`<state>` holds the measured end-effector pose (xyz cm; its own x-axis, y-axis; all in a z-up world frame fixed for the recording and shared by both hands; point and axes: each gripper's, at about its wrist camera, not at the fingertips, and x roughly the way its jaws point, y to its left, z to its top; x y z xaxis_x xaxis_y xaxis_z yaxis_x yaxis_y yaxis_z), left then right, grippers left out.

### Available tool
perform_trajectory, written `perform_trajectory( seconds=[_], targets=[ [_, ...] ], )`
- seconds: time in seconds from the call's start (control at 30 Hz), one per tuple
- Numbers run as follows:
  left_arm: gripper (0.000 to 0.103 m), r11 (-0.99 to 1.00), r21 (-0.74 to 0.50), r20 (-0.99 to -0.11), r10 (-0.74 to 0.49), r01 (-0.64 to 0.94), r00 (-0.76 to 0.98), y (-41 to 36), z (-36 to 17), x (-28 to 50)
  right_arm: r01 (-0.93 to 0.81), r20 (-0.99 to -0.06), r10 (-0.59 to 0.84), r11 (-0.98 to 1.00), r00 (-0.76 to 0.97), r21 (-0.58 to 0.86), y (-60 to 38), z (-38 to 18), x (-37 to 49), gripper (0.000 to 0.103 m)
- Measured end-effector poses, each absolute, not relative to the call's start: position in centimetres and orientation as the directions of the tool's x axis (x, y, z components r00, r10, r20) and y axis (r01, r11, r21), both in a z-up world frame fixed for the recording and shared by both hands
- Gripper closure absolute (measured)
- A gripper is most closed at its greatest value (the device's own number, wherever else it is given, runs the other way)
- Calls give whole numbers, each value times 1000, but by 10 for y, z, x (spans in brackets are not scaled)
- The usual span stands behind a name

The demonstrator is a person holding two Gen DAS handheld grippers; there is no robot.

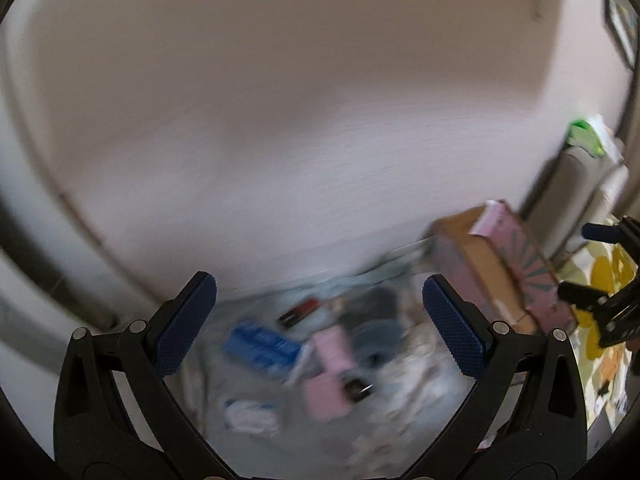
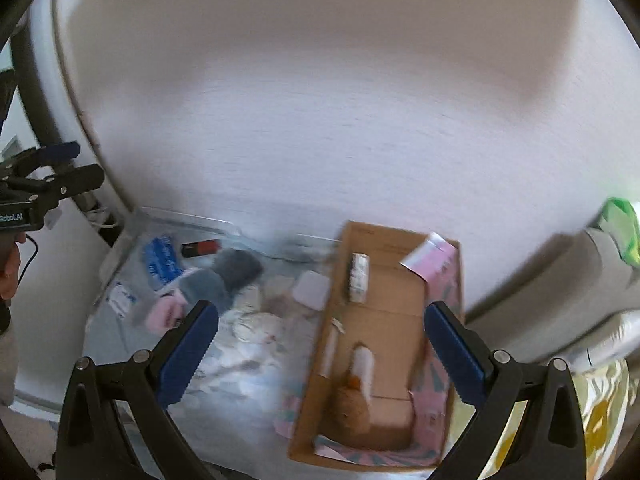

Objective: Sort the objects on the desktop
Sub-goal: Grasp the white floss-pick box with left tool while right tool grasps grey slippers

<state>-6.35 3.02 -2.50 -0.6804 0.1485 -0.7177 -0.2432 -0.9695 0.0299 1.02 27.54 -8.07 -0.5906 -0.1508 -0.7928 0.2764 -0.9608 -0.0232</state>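
Observation:
Both views are blurred. My left gripper (image 1: 320, 328) is open and empty above a clear tray (image 1: 384, 258) of mixed items: a blue packet (image 1: 260, 346), a pink object (image 1: 330, 376), a red and black stick (image 1: 298, 312). My right gripper (image 2: 320, 348) is open and empty above the left wall of an open cardboard box (image 2: 376, 336) with pink patterned sides. The box holds a small white roll (image 2: 359, 276), a white tube (image 2: 364, 364) and a brown lump (image 2: 352, 404). The tray (image 2: 184, 220) lies left of the box, with the blue packet (image 2: 160, 262), grey cloth (image 2: 224, 276) and white pieces (image 2: 256, 328).
A white wall fills the upper half of both views. The box (image 1: 500, 264) shows at the right in the left wrist view, with the right gripper (image 1: 608, 280) beyond it. A green item (image 2: 620, 228) rests on a grey cushion at the right. A yellow flowered cloth (image 2: 600, 412) lies at the lower right.

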Motion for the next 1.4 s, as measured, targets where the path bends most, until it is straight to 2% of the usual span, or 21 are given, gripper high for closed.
perform_trajectory(
  seconds=[0.2, 0.43, 0.77, 1.17, 1.3, 1.37, 1.4],
  targets=[
    [0, -991, 12, -744, 80, -133, -664, -36, -51, -39, 391, -802, -247, -920, -544, 19, 226, -92, 0, 0],
    [0, -995, -1, -805, 59, -99, -590, -73, -116, -18, 485, -827, -310, -873, -468, 53, 175, -125, -18, 0],
    [0, -992, -20, -863, 81, -126, -498, -76, -248, -23, 448, -886, -270, -890, -376, 81, 138, -218, -61, 0],
    [0, -988, -57, -871, 120, -144, -477, -82, -300, -32, 426, -907, -219, -903, -359, 50, 126, -261, -81, 1],
    [6, -987, -72, -873, 132, -143, -470, -85, -306, -32, 422, -915, -216, -905, -342, 56, 128, -269, -83, 13],
    [14, -987, -66, -875, 127, -145, -467, -86, -309, -33, 422, -920, -208, -905, -331, 53, 128, -273, -83, 31],
    [14, -987, -65, -874, 129, -150, -468, -87, -309, -32, 424, -922, -201, -905, -332, 44, 127, -274, -83, 35]
  ],
)
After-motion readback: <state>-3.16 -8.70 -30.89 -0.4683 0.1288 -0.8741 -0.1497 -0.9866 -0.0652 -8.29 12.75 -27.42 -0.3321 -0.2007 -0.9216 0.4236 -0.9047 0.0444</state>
